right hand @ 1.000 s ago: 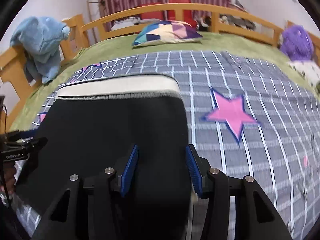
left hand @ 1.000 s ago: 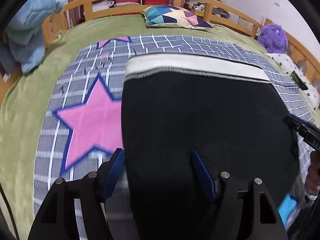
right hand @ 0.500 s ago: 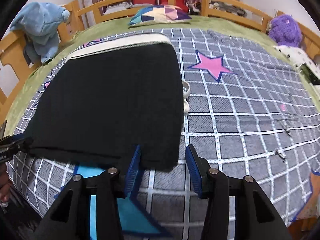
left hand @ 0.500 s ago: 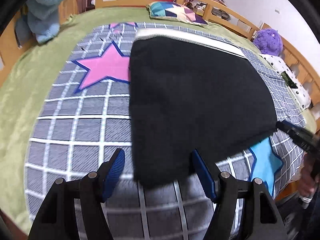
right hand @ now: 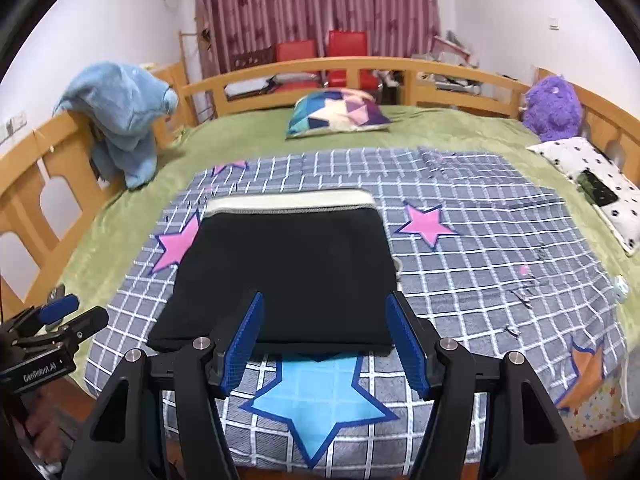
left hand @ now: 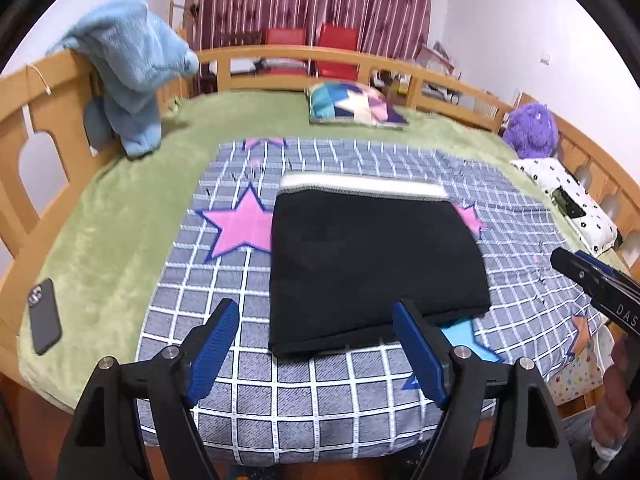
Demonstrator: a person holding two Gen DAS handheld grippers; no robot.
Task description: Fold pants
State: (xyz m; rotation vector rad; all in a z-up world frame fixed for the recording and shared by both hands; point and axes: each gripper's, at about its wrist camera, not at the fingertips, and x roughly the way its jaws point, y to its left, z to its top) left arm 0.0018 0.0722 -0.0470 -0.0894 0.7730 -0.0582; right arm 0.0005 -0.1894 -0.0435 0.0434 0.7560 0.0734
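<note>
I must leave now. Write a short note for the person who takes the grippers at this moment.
Left gripper: open, holds nothing, off the cloth.
Right gripper: open, holds nothing.
Black pants: folded into a flat rectangle on the checked blanket, pale waistband at the far edge.
Done: the fold looks complete.
Left: perhaps only check the edges.

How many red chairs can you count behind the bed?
2. The left chair and right chair stand side by side behind the rail, before the curtain. The rail hides their lower parts; others may be hidden.
</note>
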